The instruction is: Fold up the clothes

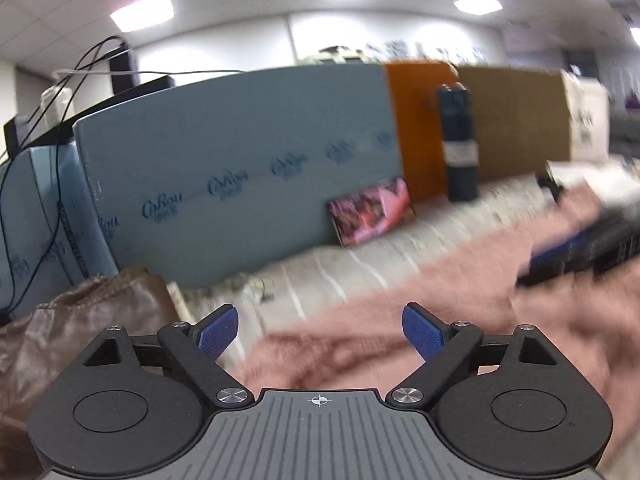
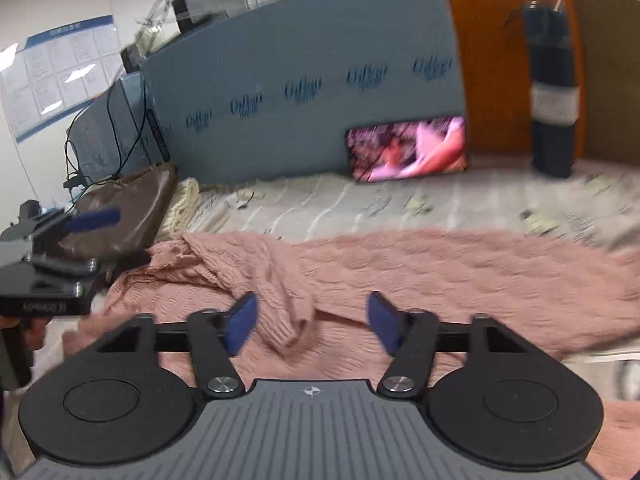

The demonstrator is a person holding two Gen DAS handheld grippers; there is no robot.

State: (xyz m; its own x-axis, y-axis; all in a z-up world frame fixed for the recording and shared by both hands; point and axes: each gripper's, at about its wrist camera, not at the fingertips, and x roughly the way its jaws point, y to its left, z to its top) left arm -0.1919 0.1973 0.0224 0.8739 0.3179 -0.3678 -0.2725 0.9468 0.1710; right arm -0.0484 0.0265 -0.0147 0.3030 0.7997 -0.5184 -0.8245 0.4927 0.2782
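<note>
Sweater [image 2: 400, 272] spread flat on tabletop [image 2: 360, 204], sleeve end [image 2: 288, 320] folded inward. Your right claw [image 2: 312, 324] released over it, nothing pinched; left claw [image 1: 320, 332] wide, empty, above sweater edge.

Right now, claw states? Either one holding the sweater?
Left claw: open, empty, above the pink sweater.
Right claw: open, nothing gripped; a sweater fold lies loose between its pads.

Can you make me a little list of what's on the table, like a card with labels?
clothing: pink knit sweater, spread out and rumpled
left gripper: open, empty
right gripper: open, a sweater fold lies between its jaws
phone: leaning on the blue board, screen on
bottle: dark, upright
brown bag: left of sweater
</note>
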